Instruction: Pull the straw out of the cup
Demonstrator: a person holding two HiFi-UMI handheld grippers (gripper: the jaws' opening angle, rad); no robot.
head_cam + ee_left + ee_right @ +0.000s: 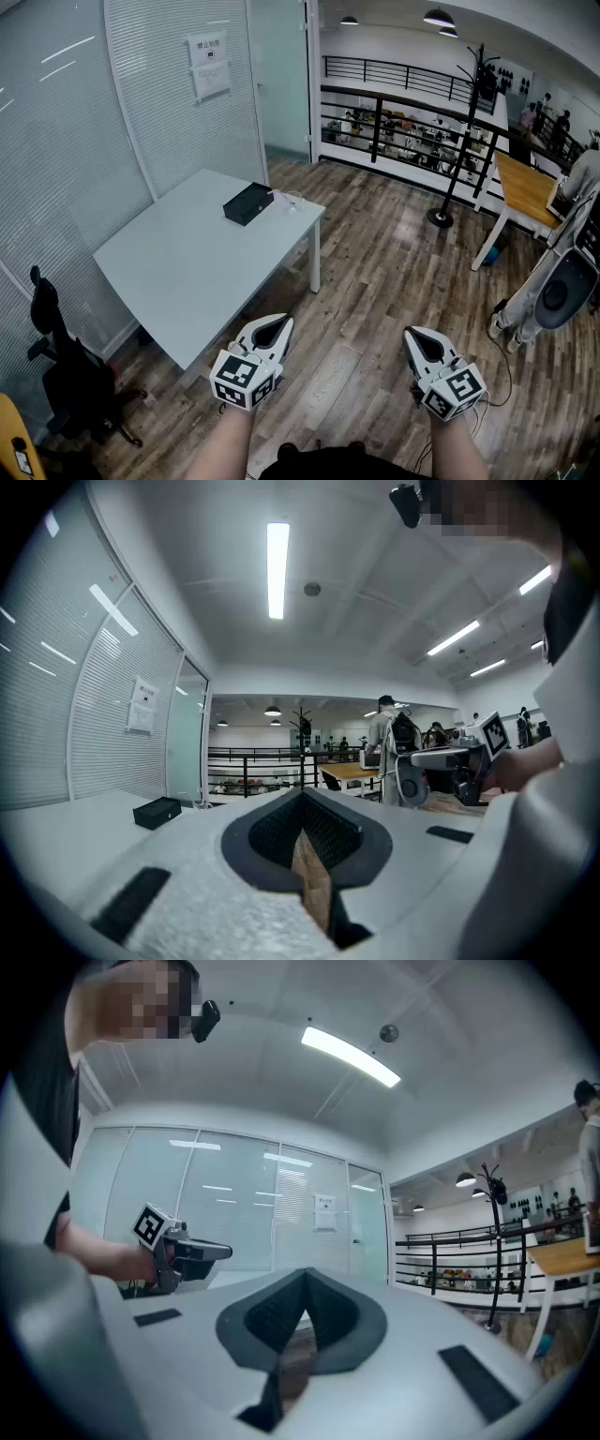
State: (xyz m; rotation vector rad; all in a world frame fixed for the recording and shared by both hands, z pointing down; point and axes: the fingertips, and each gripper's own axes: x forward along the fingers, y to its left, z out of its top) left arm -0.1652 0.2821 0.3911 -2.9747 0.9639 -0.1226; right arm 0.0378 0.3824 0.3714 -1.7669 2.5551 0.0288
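A small clear cup [293,201] stands near the far right corner of the white table [187,267], beside a black box [247,202]; its straw is too small to make out. In the left gripper view the cup [199,803] is a tiny shape right of the box. Both grippers hang low over the wooden floor, well short of the table's near corner and far from the cup. My left gripper [278,323] is shut and holds nothing, its jaws meeting at a point [303,795]. My right gripper [413,336] also looks shut and holds nothing [305,1279].
A black office chair [66,375] stands left of the table by the glass wall. A coat stand [462,141], a wooden desk [525,187] and a white machine [562,281] stand to the right. A black railing [403,112] runs along the back.
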